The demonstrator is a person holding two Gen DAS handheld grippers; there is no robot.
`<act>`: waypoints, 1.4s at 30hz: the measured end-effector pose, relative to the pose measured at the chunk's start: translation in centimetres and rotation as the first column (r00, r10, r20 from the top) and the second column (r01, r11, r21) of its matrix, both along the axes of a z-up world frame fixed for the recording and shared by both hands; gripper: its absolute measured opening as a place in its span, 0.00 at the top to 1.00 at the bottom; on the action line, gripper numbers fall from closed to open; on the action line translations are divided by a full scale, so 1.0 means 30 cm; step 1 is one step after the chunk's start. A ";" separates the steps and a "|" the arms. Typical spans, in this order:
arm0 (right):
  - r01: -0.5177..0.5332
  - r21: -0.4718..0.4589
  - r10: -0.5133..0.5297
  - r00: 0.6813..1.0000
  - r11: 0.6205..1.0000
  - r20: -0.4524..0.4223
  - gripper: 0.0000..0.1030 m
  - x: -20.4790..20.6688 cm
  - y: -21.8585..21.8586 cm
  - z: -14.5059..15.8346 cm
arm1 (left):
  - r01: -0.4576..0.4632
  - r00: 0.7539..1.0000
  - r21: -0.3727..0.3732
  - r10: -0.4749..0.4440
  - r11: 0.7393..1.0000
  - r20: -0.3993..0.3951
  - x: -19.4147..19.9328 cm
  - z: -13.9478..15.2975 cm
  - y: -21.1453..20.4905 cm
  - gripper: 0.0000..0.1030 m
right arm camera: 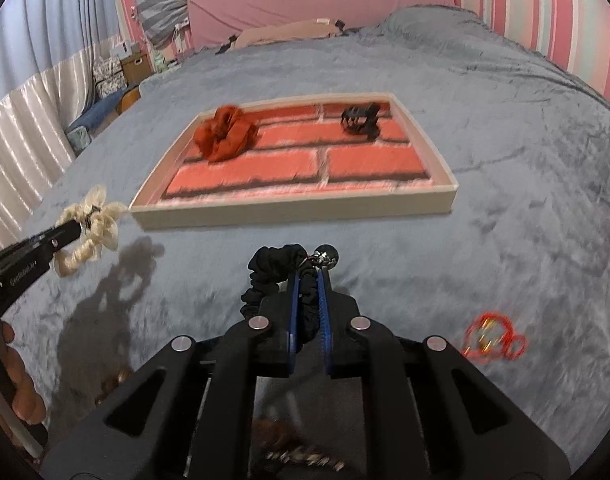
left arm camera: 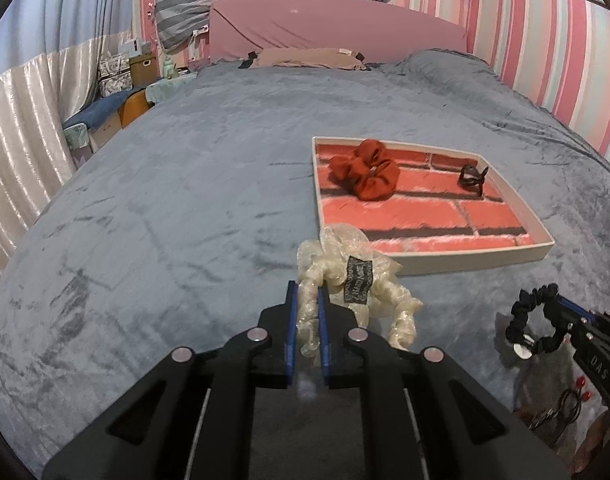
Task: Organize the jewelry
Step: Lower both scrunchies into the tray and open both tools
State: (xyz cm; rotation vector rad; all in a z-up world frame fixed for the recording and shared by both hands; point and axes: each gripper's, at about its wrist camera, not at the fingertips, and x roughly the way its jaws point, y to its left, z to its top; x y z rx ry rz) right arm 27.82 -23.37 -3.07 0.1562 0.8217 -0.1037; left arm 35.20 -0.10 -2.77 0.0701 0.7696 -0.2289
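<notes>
The left gripper [left arm camera: 305, 304] is pinching a cream, gauzy scrunchie [left arm camera: 355, 280] between closed blue pads; the right gripper [right arm camera: 308, 280] is clamping a black ruched scrunchie [right arm camera: 279, 276] with a small metal charm. Both are hanging above the grey plush bed [left arm camera: 185, 200]. The shallow brick-patterned tray [right arm camera: 289, 210] is lying just ahead — its near rim closest to the left gripper — already holding 1 rust-red scrunchie [right arm camera: 225, 136] and 1 dark claw clip [right arm camera: 359, 120].

Cream scrunchie [left arm camera: 345, 280] and black scrunchie [right arm camera: 283, 280] held above the bedspread.
</notes>
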 end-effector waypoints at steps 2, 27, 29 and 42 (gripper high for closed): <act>0.003 -0.008 -0.003 1.000 1.000 0.018 0.90 0.022 -0.027 0.020 | 0.003 1.000 0.000 -0.003 1.000 0.002 0.026 0.014 -0.035 0.91; -0.020 -0.089 0.023 0.999 0.996 0.041 0.90 0.509 -0.258 -0.010 | -0.035 0.996 -0.001 0.034 0.999 -0.088 0.460 -0.073 -0.288 0.91; -0.015 -0.080 0.018 0.999 0.997 0.029 0.90 0.533 -0.266 -0.039 | -0.042 0.993 0.003 0.042 0.999 -0.107 0.481 -0.107 -0.288 0.91; 0.013 -0.081 -0.017 0.999 0.997 -0.048 0.90 0.626 -0.308 -0.141 | -0.052 0.986 0.024 0.055 0.998 -0.155 0.549 -0.213 -0.276 0.90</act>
